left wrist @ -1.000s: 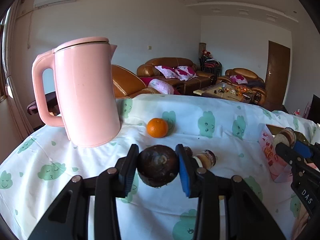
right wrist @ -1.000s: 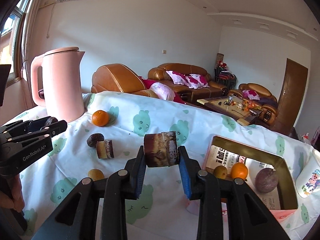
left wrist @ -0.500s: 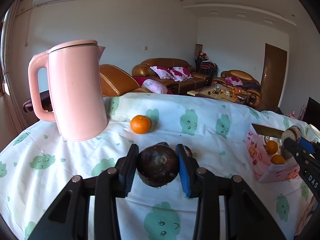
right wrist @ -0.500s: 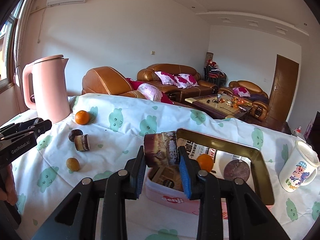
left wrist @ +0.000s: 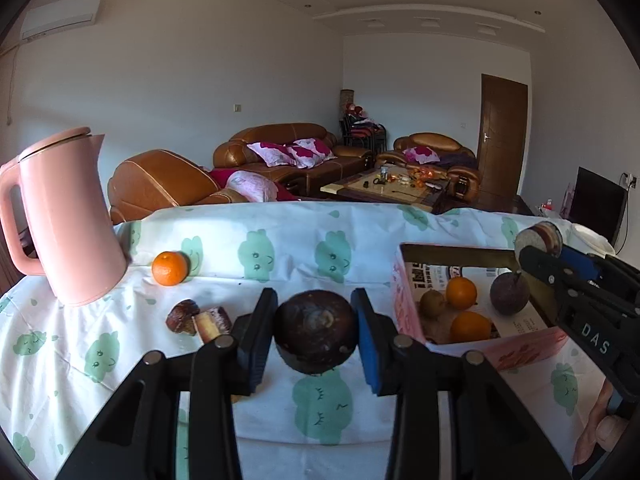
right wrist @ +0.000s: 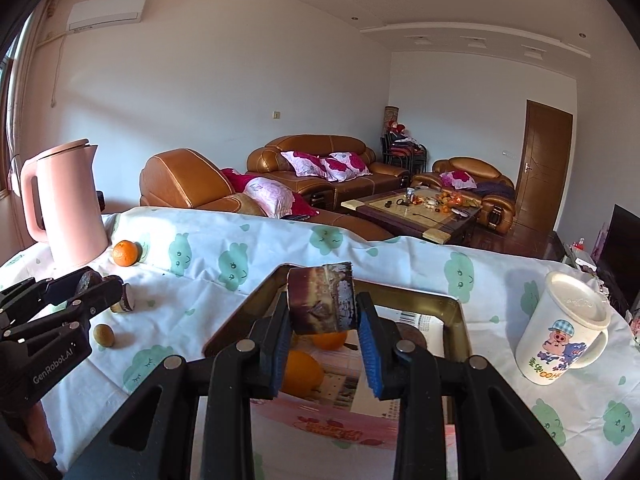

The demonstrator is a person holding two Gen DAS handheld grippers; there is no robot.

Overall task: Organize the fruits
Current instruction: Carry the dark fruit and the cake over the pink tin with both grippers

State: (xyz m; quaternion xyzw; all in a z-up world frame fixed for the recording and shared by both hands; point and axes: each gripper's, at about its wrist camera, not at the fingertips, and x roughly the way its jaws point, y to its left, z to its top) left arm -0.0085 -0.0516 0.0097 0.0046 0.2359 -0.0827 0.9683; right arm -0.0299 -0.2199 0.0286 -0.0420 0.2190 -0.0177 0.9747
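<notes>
Right gripper (right wrist: 323, 342) jaws clamped on a cane chunk (right wrist: 321, 298), box (right wrist: 456, 316) directly below. Left gripper (left wrist: 316, 338) jaws clamped on a dark round fruit (left wrist: 316, 330), box off to their right. Risk: both heading for the box, grippers may collide.

— How is the left gripper (left wrist: 315, 330) seen?
— Its jaws are closed on a dark round fruit (left wrist: 316, 330), which is gripped by both pads and carried clear of the cloth.
— And the right gripper (right wrist: 322, 328)?
— A brown cut chunk (right wrist: 321, 302) is clamped between its pads. A thumb (left wrist: 608, 432) is glimpsed beneath that gripper at the frame's edge.
</notes>
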